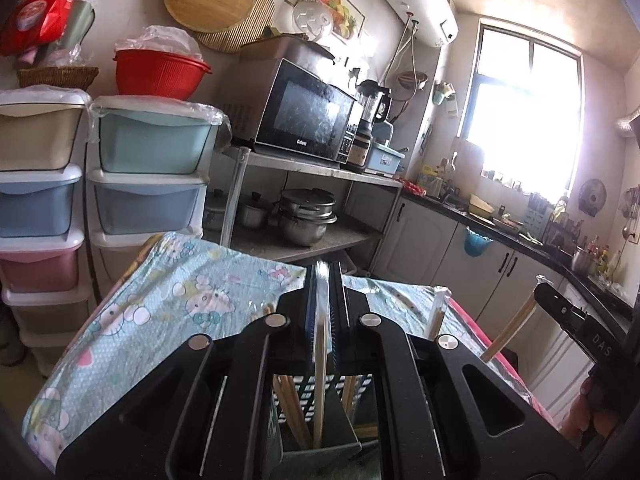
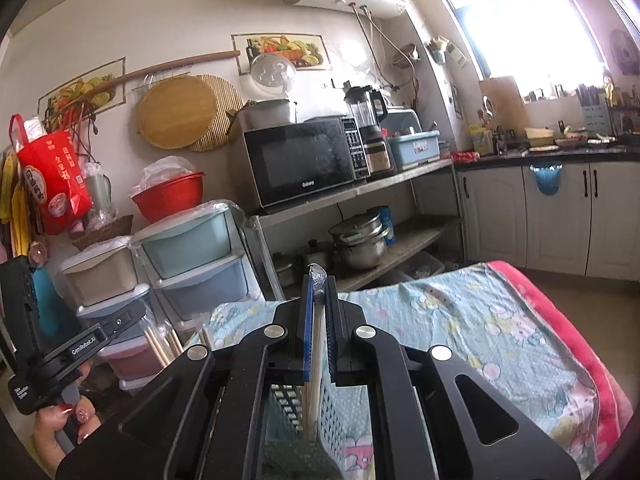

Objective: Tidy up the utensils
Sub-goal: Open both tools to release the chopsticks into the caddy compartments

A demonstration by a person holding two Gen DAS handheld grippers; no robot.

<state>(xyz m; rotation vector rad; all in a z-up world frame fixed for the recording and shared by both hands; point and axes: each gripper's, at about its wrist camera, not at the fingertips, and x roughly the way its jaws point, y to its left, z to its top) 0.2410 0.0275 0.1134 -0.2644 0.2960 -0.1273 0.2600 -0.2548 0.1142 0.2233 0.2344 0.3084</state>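
left hand-held gripper (image 1: pixel 325 280): clamped on a wrapped chopstick pair (image 1: pixel 320 368), held near upright, presumably for tip-first entry into the slotted utensil basket (image 1: pixel 320 446) directly below. loose chopsticks (image 1: pixel 294 408) already standing inside that basket. right hand-held gripper (image 2: pixel 318 284): likewise clamped on a second wrapped pair (image 2: pixel 314 372), hanging upright between the pads, lower end at the basket's perforated wall (image 2: pixel 332 412). basket resting on the cloth-covered desk (image 1: pixel 168 292), just beneath both tools. insertion judged not yet complete.
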